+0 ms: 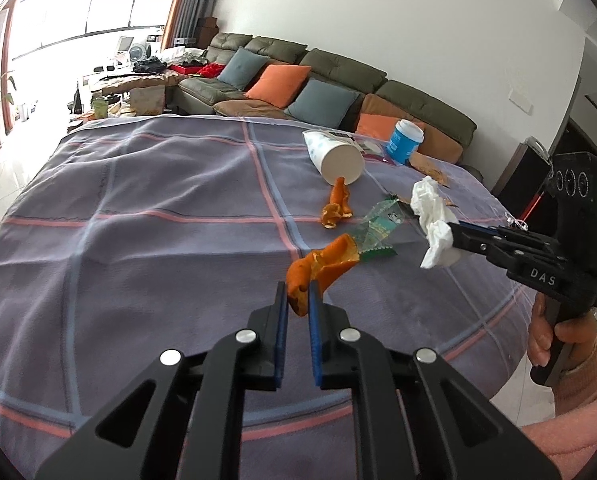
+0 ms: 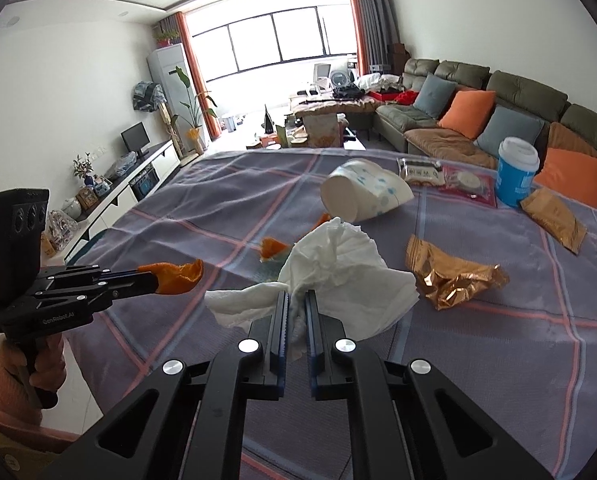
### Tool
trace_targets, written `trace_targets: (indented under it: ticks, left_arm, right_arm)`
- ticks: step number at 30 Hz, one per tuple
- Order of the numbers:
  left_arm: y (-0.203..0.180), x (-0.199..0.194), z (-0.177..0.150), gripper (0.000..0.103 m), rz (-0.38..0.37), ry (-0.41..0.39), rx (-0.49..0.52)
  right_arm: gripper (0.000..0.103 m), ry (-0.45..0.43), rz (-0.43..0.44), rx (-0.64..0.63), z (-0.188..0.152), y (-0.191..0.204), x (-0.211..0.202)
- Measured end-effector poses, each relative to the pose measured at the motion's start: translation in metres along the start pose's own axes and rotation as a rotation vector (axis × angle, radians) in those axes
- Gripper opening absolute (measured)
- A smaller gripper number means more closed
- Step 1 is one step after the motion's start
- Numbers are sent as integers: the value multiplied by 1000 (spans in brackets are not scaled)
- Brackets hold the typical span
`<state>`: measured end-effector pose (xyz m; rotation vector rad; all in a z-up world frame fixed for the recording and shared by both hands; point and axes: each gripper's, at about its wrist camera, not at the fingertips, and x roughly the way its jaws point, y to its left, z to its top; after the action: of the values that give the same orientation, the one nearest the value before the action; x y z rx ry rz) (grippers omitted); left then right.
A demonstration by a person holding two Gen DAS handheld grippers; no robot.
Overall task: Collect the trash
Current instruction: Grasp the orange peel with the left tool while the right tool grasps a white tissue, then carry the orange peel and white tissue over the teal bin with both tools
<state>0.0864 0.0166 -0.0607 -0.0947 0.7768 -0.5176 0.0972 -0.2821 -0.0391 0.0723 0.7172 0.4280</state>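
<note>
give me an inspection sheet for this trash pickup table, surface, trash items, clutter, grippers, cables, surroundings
Surface: table under a purple plaid cloth, wrinkled.
Job's things: orange peel held off the cloth; white tissue held; second peel, clear wrapper, tipped paper cup, crumpled gold wrapper and flat gold packet lying on the cloth.
Clutter: upright blue cup, packaged items.
Grippers: left hand-held gripper shut on the peel; right hand-held gripper shut on the tissue.
Cables: nothing seen.
Surroundings: sofa with cushions, window.
</note>
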Motion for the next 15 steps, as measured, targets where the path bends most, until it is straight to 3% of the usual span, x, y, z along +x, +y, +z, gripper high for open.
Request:
trace_targets:
  ticks: [9, 15]
  left_arm:
    - [12, -20, -5, 11, 23, -37, -39]
    - [26, -38, -10, 11, 59, -62, -74]
  right_arm:
    - [8, -70, 41, -64, 11, 28, -12]
    - [8, -83, 113, -130, 16, 56, -5]
